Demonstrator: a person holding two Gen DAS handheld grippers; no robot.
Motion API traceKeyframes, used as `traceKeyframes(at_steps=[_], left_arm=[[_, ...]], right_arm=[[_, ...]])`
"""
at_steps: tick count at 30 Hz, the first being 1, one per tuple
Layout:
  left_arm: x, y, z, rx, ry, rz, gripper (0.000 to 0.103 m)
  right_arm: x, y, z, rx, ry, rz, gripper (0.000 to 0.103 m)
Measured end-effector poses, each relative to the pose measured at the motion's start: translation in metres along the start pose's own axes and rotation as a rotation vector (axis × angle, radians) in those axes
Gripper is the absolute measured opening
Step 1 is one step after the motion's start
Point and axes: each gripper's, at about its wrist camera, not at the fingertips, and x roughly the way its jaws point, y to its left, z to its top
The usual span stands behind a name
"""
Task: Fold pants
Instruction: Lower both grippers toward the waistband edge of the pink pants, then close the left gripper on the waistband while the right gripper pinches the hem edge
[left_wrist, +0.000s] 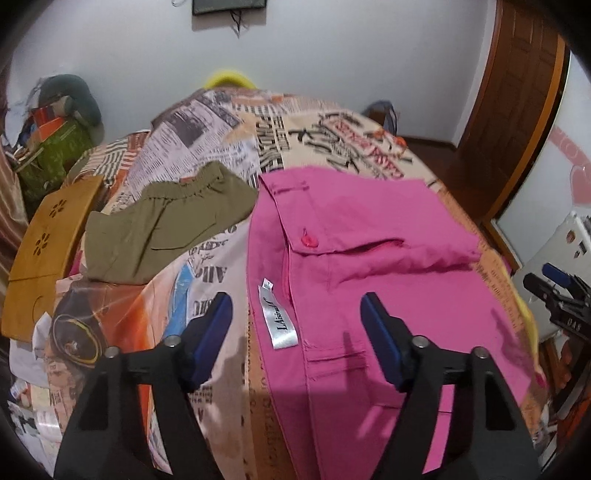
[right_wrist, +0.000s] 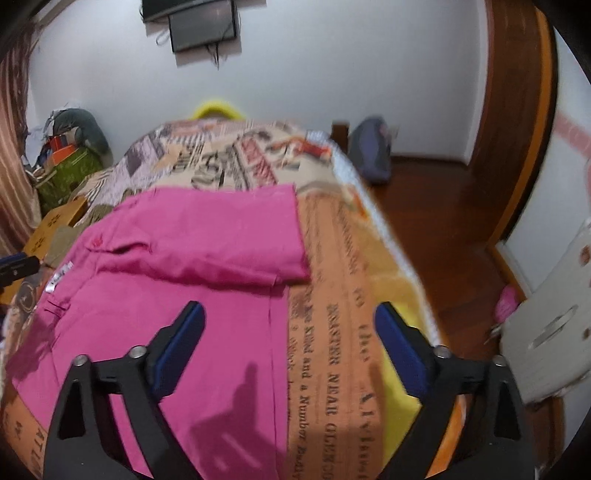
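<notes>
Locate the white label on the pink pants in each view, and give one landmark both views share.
Left wrist: the label lies at lower centre, on the pink pants' left edge, between the fingers.
Right wrist: the label is a small blurred white patch at far left, on the pants' left edge.
Shared landmark: the pink button, just beyond the label.

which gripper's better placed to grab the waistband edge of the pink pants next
Left. The left gripper is open right over the pink pants' waistband side, with the white label between its fingers. The right gripper straddles the pants' opposite edge, over the bedspread.
</notes>
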Motion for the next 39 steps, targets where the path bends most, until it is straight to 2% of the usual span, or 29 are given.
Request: traceKeyframes(at_steps=[3, 5, 8, 10, 15, 17, 21, 23, 30, 31, 32, 34, 39], left_arm=[[0.014, 0.000, 0.001, 0.017, 0.034, -0.019, 0.063], [0.024, 0.000, 0.002, 0.024, 0.058, -0.034, 0.055], [0.041, 0.000, 0.006, 0.036, 0.106, -0.065, 0.041], [0.048, 0.000, 0.007, 0.042, 0.125, -0.083, 0.037], [0.065, -0.002, 0.010, 0.054, 0.166, -0.106, 0.034], [0.071, -0.002, 0.011, 0.056, 0.177, -0.105, 0.034], [0.080, 0.002, 0.011, 0.031, 0.205, -0.134, 0.034], [0.084, 0.002, 0.011, 0.017, 0.210, -0.157, 0.034], [0.087, -0.003, 0.012, 0.041, 0.209, -0.150, 0.033], [0.086, -0.003, 0.013, 0.043, 0.207, -0.147, 0.026], [0.085, -0.003, 0.013, 0.048, 0.205, -0.150, 0.016], [0.082, -0.003, 0.014, 0.063, 0.193, -0.116, 0.004], [0.068, -0.003, 0.014, 0.085, 0.162, -0.118, 0.003]], right_arm=[[0.018, -0.004, 0.001, -0.005, 0.052, 0.002, 0.071], [0.029, -0.004, 0.004, -0.008, 0.081, 0.029, 0.062], [0.041, -0.003, 0.006, -0.008, 0.124, 0.099, 0.056], [0.047, -0.001, 0.005, -0.020, 0.147, 0.130, 0.056], [0.063, 0.005, 0.006, -0.061, 0.186, 0.160, 0.053], [0.072, 0.004, 0.008, -0.067, 0.211, 0.172, 0.047], [0.078, 0.006, 0.010, -0.086, 0.214, 0.184, 0.046], [0.081, 0.008, 0.011, -0.095, 0.217, 0.187, 0.039], [0.084, 0.014, 0.010, -0.142, 0.214, 0.179, 0.012], [0.083, 0.014, 0.010, -0.139, 0.210, 0.169, 0.008], [0.083, 0.013, 0.011, -0.136, 0.208, 0.163, 0.007], [0.079, 0.012, 0.009, -0.135, 0.197, 0.144, 0.006], [0.066, 0.007, 0.000, -0.128, 0.187, 0.126, 0.005]])
